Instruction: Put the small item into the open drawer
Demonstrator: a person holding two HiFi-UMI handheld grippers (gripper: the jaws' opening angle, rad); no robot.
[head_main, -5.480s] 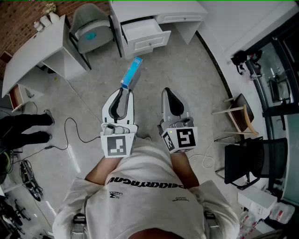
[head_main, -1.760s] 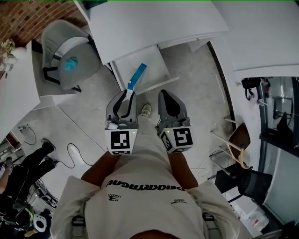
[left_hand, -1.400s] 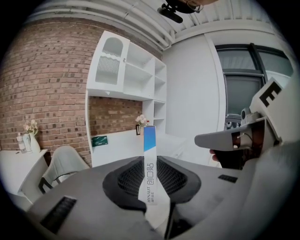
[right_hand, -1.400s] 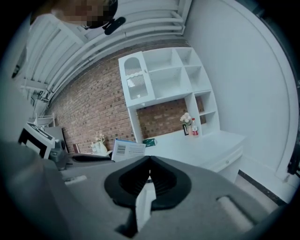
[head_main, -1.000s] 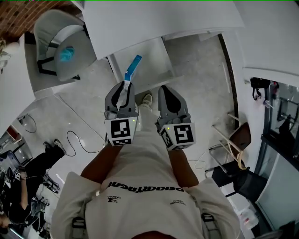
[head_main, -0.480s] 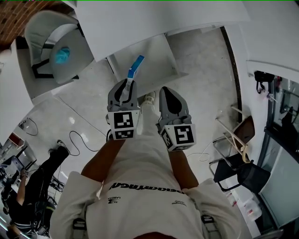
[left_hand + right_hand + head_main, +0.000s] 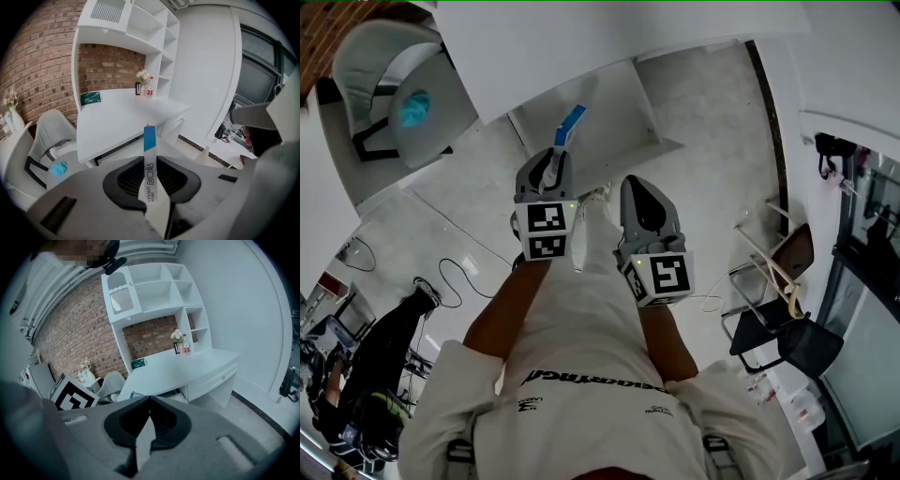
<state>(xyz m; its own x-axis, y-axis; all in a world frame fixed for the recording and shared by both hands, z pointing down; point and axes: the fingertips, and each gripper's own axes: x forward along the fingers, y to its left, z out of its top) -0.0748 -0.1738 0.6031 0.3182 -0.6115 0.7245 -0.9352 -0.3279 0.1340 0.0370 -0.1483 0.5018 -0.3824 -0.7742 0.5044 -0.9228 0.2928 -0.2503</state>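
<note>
In the head view my left gripper (image 7: 553, 159) is shut on a slim white box with a blue end (image 7: 570, 125). The box sticks out forward over the open white drawer (image 7: 619, 112) under the white desk (image 7: 581, 37). In the left gripper view the box (image 7: 149, 159) stands upright between the two pads, its blue end toward the desk (image 7: 117, 117). My right gripper (image 7: 636, 187) hangs beside the left one, nearer to me. Its jaws are shut with nothing between them (image 7: 149, 401).
A grey chair (image 7: 389, 84) with a blue thing on its seat stands left of the drawer. A black chair (image 7: 787, 342) and a wooden chair (image 7: 778, 272) are at the right. A person in dark clothes (image 7: 384, 375) stands at lower left, by a floor cable (image 7: 450, 277).
The left gripper has moved forward with the box, so the box now reaches further over the drawer. The right gripper has hardly moved. The desk and drawer have come closer.
</note>
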